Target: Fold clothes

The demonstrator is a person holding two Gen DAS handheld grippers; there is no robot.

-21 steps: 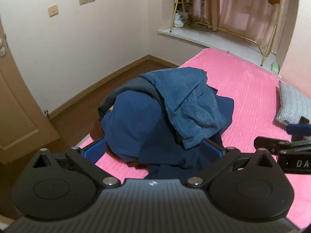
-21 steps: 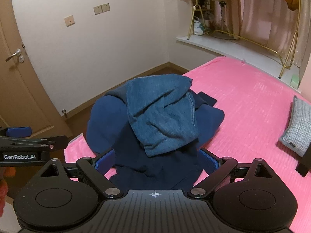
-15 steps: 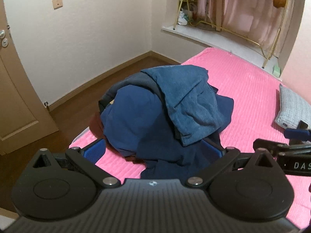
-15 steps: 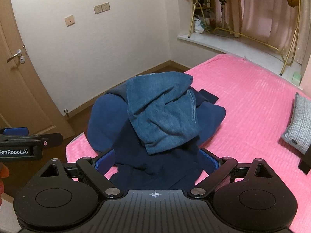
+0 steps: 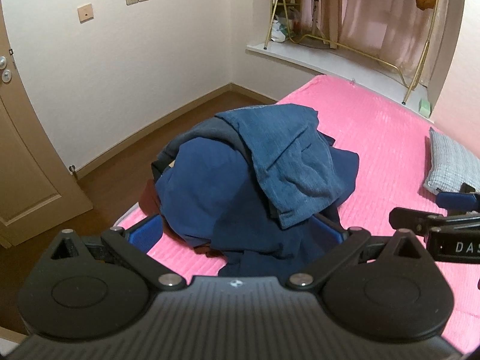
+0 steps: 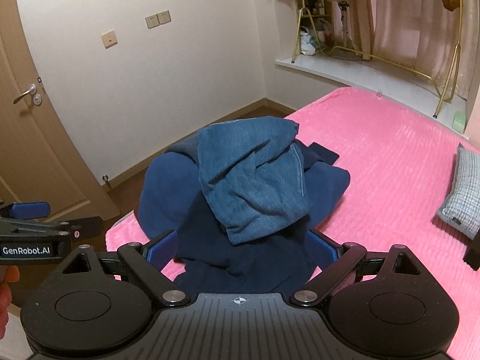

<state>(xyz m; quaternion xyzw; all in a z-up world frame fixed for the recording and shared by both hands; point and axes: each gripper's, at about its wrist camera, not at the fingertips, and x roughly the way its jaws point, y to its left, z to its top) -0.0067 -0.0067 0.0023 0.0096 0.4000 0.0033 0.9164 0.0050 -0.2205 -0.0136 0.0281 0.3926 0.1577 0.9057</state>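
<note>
Where the left wrist view looks down, the left gripper [image 5: 237, 231] stands wide open and empty over the heap of blue clothes [image 5: 255, 180] at the near left corner of the pink bed [image 5: 375, 132]; a dark red garment [image 5: 150, 198] shows at its left. Right wrist view: the right gripper [image 6: 240, 246] likewise spread, empty; a door handle [image 6: 25, 94] appears only here.

Grey pillow [image 5: 450, 165] on pink bed [image 5: 375, 126]
</note>
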